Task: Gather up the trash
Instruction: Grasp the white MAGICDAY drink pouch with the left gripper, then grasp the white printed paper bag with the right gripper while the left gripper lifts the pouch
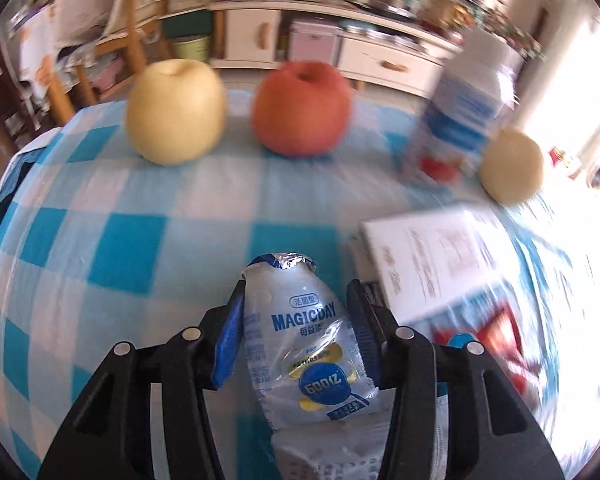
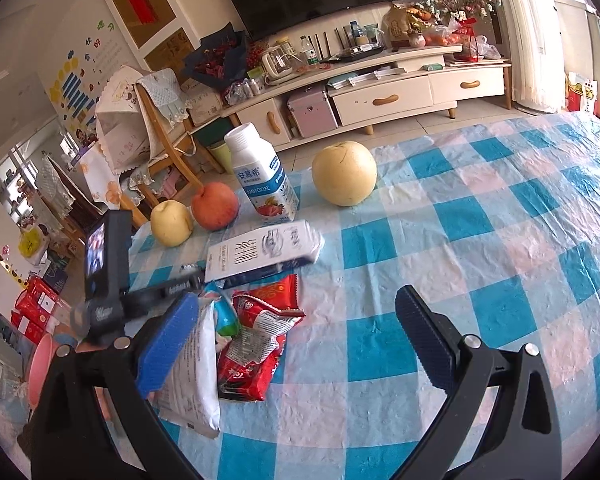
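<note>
In the left wrist view my left gripper (image 1: 296, 290) is shut on a small crumpled MAGICDAY drink bottle (image 1: 300, 340) with a torn foil lid, a blue pad against each side. The bottle stays sharp while the table behind it is blurred. In the right wrist view my right gripper (image 2: 300, 296) stands open above the checked cloth with nothing between its fingers. A white packet (image 2: 196, 364) lies against its left finger. A crumpled red snack wrapper (image 2: 256, 344) lies just right of the packet, and a flat white carton (image 2: 260, 250) lies beyond both.
On the blue-and-white checked tablecloth (image 2: 480, 240) stand an upright yogurt bottle (image 2: 260, 172), a red apple (image 2: 215, 206), a small pear (image 2: 171, 222) and a large pear (image 2: 344, 173). A black mount with a small screen (image 2: 104, 256) is at the table's left edge. A TV cabinet and chairs stand beyond.
</note>
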A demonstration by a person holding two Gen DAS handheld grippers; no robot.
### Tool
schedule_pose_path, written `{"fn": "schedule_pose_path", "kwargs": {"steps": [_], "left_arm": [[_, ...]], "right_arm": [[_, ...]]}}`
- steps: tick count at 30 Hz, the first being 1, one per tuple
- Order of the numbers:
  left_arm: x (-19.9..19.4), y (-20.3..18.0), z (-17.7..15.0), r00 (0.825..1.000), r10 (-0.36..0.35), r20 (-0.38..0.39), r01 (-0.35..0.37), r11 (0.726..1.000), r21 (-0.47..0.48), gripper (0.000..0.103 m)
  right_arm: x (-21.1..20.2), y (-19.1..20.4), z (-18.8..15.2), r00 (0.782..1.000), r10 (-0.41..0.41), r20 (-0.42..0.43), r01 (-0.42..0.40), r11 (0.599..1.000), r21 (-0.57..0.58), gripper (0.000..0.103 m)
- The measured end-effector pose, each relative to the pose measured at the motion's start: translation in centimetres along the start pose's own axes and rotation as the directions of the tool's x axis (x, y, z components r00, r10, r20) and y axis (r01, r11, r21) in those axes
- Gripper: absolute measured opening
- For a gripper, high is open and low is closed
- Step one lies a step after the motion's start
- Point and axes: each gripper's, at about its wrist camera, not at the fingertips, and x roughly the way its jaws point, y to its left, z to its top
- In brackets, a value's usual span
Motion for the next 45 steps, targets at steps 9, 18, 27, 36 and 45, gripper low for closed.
{"fn": "schedule_pose_path", "kwargs": {"steps": [9,18,27,36,45], "left_arm": [[-3.6,-1.9,-4.8,0.993,-0.117,-0.009,0.118,0.991,0.065,0.044],[-6.9,2.6,-6.9,0.99,-0.141,0.03,0.142,0.989,-0.031,0.036],[-10.0,8.4,-9.4,0.992,-0.1,0.074,0.107,0.988,-0.108,0.035],[-8.7,12.6,-10.0,0.997,-0.037,0.074,0.048,0.986,-0.162,0.039],[-9.1,10.1,-10.9,0.995,0.074,0.071,-0.072,0.997,-0.021,0.072]], "right_arm": [[1.3,0.3,-0.9,0.996,-0.001,-0.092,-0.003,0.999,-0.047,0.099],[2.6,3.0,-3.2,0.977,0.032,-0.213,-0.067,0.985,-0.16,0.099],[2.3,7.0,-5.8,0.962,0.038,-0.271,-0.122,0.946,-0.3,0.099],[0.7,10.2,-7.9,0.972,0.046,-0.232,-0.127,0.929,-0.348,0.099],[2.6,12.0,-11.3,0.975,-0.052,-0.218,-0.025,0.942,-0.335,0.099]]}}
